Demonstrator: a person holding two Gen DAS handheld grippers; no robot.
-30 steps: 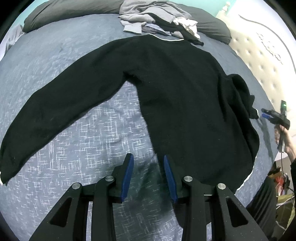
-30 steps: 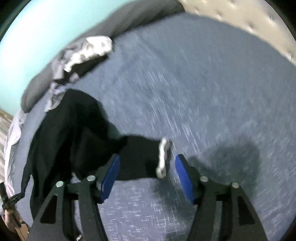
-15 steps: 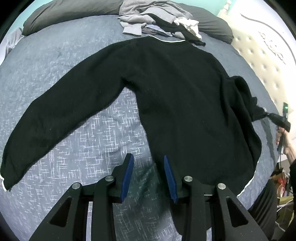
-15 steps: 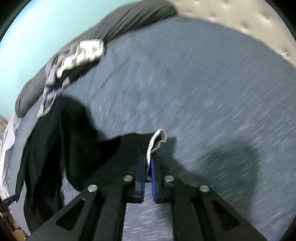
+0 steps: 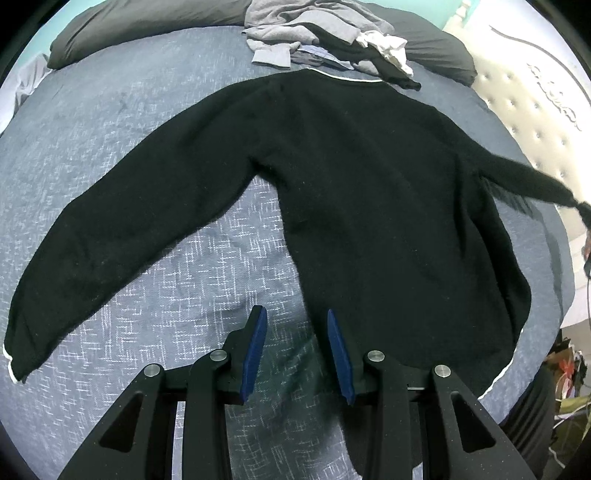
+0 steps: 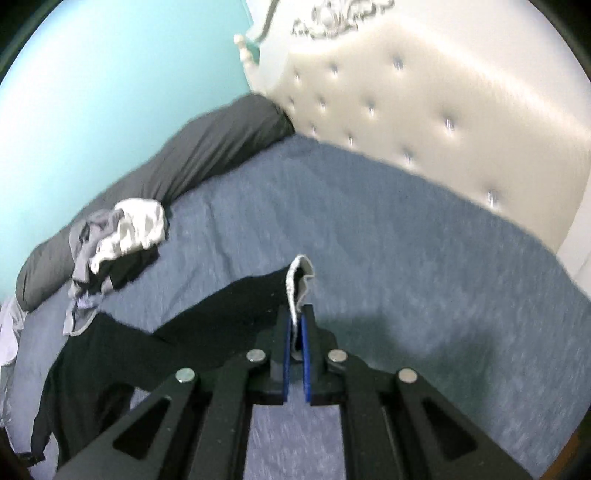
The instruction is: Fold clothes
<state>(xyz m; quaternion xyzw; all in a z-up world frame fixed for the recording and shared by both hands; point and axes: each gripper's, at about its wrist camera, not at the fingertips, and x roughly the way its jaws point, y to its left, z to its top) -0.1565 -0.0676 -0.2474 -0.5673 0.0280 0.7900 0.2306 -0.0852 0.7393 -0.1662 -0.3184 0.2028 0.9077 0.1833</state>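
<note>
A black sweater (image 5: 369, 192) with thin white trim lies spread flat on the blue bed cover (image 5: 166, 314). Its left sleeve (image 5: 122, 225) stretches out flat toward the lower left. My left gripper (image 5: 295, 332) is open and empty, hovering just over the sweater's bottom left corner. My right gripper (image 6: 295, 321) is shut on the white-edged cuff (image 6: 298, 282) of the right sleeve (image 6: 221, 314) and holds it lifted off the bed. In the left wrist view that sleeve (image 5: 524, 177) is pulled out taut to the right.
A pile of grey, white and dark clothes (image 5: 325, 33) lies at the far side of the bed, against long grey pillows (image 6: 192, 147). A white tufted headboard (image 6: 424, 99) stands along the right. The bed's edge (image 5: 517, 380) and floor clutter are at lower right.
My right gripper shut on the sleeve cuff, then lifted and pulled it outward, so the bunched sleeve is now stretched taut. The left gripper stayed open in place.
</note>
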